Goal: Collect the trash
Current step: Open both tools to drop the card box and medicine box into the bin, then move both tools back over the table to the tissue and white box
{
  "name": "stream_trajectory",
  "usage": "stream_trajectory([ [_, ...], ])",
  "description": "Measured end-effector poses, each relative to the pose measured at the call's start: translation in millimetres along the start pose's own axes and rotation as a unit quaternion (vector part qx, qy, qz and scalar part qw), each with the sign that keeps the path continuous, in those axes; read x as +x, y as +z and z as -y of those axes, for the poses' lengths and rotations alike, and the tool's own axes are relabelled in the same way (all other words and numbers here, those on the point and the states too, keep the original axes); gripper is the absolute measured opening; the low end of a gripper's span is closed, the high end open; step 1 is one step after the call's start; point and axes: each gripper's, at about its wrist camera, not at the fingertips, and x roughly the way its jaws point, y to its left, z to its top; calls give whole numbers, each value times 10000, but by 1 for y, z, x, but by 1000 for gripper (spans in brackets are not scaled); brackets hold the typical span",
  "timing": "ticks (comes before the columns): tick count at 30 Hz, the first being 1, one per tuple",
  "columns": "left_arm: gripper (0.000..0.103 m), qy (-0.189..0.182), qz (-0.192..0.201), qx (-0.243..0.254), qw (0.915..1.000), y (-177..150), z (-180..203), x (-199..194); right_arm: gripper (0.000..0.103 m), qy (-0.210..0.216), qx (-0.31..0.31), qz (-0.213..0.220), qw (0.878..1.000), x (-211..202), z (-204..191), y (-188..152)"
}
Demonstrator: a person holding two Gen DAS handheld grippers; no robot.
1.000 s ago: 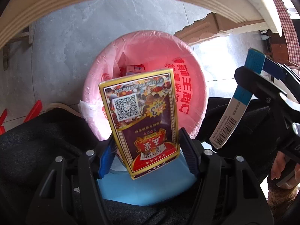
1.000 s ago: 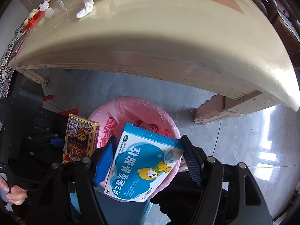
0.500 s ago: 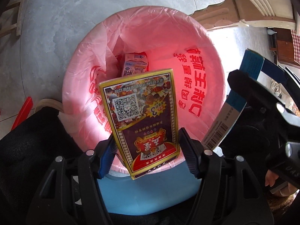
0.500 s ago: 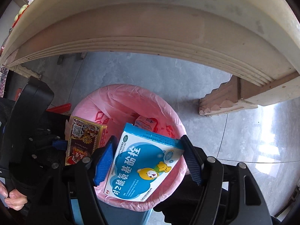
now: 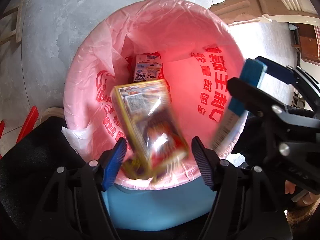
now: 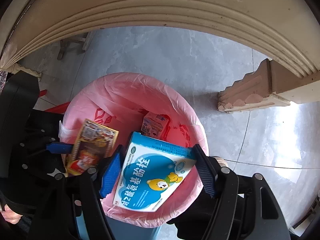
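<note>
Below both of our grippers sits the bin (image 5: pixel 160 206), blue-walled and lined with a pink bag (image 5: pixel 180 40) printed in red characters; we take it as our landmark. Our left gripper (image 5: pixel 159 158) hangs over the bin's near rim with its fingers (image 5: pixel 114 164) spread, touching nothing. Between them, over the bin's mouth, the gold-edged box (image 5: pixel 148 124) shows tilted and blurred, free of both pads. From the right wrist view the same box (image 6: pixel 91 146) appears at the bin's left side, just beside the left gripper's blue pad.

Our right gripper (image 6: pixel 158 170) hovers over the bin's near edge, its fingers (image 6: pixel 111 175) pinching the blue box (image 6: pixel 152 176), which bears a cartoon bear and white characters. The box sits tilted in the grip, its top end over the bin's opening. In the left wrist view this blue box (image 5: pixel 236 104) shows edge-on at the bin's right rim, a barcode on its lower end.

Deep inside the bin a small carton (image 5: pixel 148 68) stands against the far side of the bag. Beyond the bin lies grey tiled floor (image 6: pixel 170 56), and above it arches the cream table edge (image 6: pixel 160 10) with a carved leg foot (image 6: pixel 246 94) to the bin's far right.
</note>
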Motion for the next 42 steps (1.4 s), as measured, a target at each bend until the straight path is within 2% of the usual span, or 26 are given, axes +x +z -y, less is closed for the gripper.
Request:
stream_trajectory([
  [9, 71, 80, 63, 7, 9999, -2, 0, -8, 69, -97, -83, -7, 9999, 2, -4, -1],
  [12, 75, 117, 127, 0, 9999, -2, 0, -11, 77, -143, -99, -18, 9998, 3, -4, -1],
  [21, 78, 210, 219, -6, 9995, -4, -1, -17, 78, -194, -131, -27, 9997, 4, -5, 0],
  [28, 78, 583, 409, -41, 9975, -15, -1, -33, 78, -185, -124, 19, 9998, -5, -7, -3],
  [32, 78, 749, 641, 27, 9951, -35, 1, -67, 78, -41, -82, 172, 9998, -33, -11, -8],
  [35, 78, 815, 823, 69, 9932, -54, 4, -109, 84, 85, -113, 363, 9992, -69, -14, -12],
  [38, 78, 854, 1165, 84, 9895, -67, 5, -168, 87, 197, -253, 708, 9970, -120, -17, -11],
  [42, 78, 1295, 1723, -117, 9764, -71, 9, -259, 92, 236, -536, 1213, 9909, -202, -18, 10],
])
